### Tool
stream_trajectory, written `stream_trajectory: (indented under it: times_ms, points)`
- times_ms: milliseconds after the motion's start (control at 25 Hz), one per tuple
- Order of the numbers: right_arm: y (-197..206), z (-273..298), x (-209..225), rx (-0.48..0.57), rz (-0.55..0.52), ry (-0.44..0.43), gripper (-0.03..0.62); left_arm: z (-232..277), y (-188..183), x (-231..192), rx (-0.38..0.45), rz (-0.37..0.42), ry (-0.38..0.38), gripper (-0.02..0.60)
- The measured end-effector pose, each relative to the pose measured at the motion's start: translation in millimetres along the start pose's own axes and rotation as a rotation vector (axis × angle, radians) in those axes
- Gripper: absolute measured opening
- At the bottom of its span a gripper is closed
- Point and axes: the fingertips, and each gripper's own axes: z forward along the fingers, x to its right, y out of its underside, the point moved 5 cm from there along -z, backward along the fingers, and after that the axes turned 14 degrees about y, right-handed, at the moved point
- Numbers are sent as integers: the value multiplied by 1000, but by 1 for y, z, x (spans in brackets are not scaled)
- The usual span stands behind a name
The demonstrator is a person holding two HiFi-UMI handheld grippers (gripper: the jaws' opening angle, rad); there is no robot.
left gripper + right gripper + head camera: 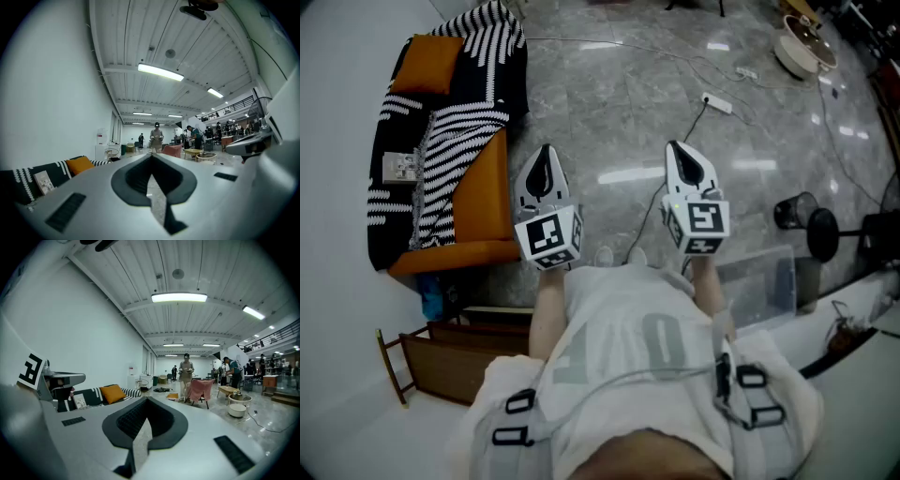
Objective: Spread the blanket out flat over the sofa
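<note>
Approach step, nothing gripped: left tool (546, 155) and right tool (678, 150) both clenched empty above the floor (619, 84), well apart from the striped blanket (441, 131) rumpled across the sofa (483, 202); next move probably needs closing in and opening a tool on a hem.

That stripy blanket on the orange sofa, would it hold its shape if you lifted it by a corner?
Probably not: the blanket lies in folds across the sofa, so it looks floppy. It would likely sag when lifted. The small flat item resting on it might slide off.
</note>
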Motion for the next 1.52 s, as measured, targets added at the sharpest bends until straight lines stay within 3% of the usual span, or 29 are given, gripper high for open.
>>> stream_trajectory:
  times_ms: [440,800,960,1520]
  points:
    - [14,8,19,3,7,-38,6,14,5,16,-12,8,12,8]
    - [32,8,18,-14,-10,-180,6,19,7,35,36,-8,-39,8]
    - [37,13,11,-39,-1,-236,6,29,13,33,18,-25,-67,8]
    - [19,147,7,-13,-15,-203,6,158,9,-31,52,13,-11,8]
